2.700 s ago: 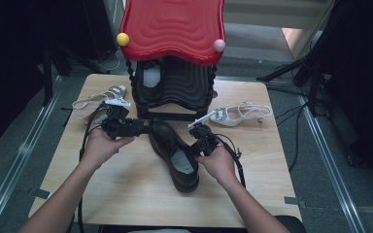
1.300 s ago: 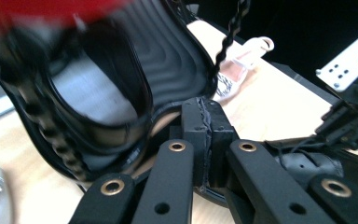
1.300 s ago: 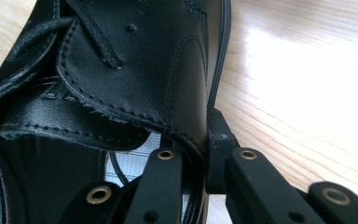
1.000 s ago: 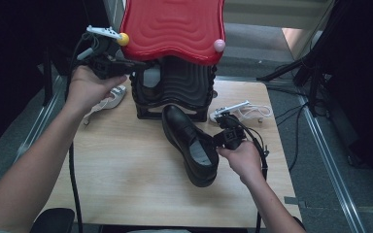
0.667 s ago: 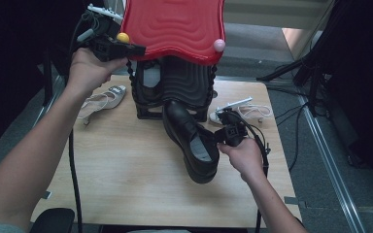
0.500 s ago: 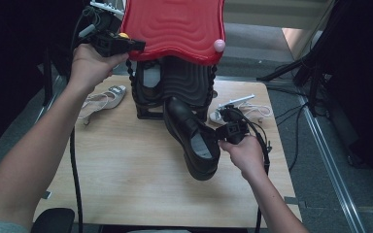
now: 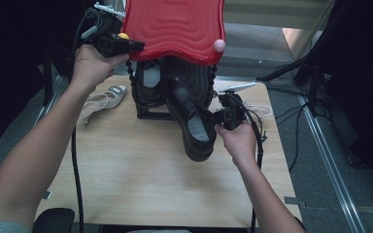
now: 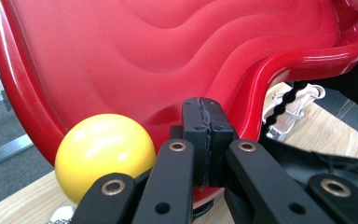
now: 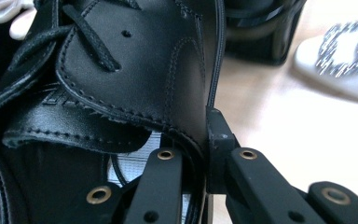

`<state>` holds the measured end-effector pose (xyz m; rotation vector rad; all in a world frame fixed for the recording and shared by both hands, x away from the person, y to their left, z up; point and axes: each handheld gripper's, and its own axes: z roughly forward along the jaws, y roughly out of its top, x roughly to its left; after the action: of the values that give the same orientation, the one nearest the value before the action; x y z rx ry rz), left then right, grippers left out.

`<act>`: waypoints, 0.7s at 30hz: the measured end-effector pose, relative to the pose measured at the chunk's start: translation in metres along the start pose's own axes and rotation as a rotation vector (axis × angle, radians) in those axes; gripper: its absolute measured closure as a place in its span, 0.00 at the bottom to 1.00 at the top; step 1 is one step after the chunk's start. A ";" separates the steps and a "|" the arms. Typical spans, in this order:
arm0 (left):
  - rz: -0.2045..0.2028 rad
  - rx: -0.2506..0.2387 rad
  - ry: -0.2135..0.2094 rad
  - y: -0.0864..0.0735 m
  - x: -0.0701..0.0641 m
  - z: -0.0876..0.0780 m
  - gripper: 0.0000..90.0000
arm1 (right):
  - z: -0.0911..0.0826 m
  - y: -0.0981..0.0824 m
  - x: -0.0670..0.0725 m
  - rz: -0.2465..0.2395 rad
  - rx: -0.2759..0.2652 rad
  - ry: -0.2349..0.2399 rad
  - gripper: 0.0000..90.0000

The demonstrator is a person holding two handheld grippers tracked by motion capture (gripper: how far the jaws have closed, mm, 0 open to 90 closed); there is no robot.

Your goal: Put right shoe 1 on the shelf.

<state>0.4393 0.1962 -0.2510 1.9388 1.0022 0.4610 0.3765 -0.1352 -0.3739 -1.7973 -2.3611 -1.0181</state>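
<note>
Black dress shoe part-way into the rack; red lid held up.

Left tongs closed on the lower edge of the red lid, beside the yellow knob, holding the lid raised over the black shoe rack. Right tongs clamped on the side wall of the black lace-up shoe at its opening, one pad inside, one outside. Shoe lifted and tilted, toe pointing into the rack's right-hand bay, heel out over the desk. Left bay appears occupied, contents hard to make out. Judged mid-insertion: lid opened, shoe picked up and aimed; left to do: push fully in, release, lower lid. White heeled sandals on the desk beside the rack, untouched.
</note>
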 end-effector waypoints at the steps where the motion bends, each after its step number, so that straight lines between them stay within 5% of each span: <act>1: -0.001 0.000 0.001 0.000 0.000 0.000 1.00 | 0.001 0.002 0.001 0.001 -0.016 -0.008 0.97; 21: 0.006 0.006 0.004 0.000 -0.001 -0.001 1.00 | 0.033 0.044 0.022 0.115 -0.236 -0.163 0.97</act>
<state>0.4384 0.1960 -0.2509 1.9473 1.0015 0.4662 0.4187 -0.0942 -0.3706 -2.1474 -2.2722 -1.2238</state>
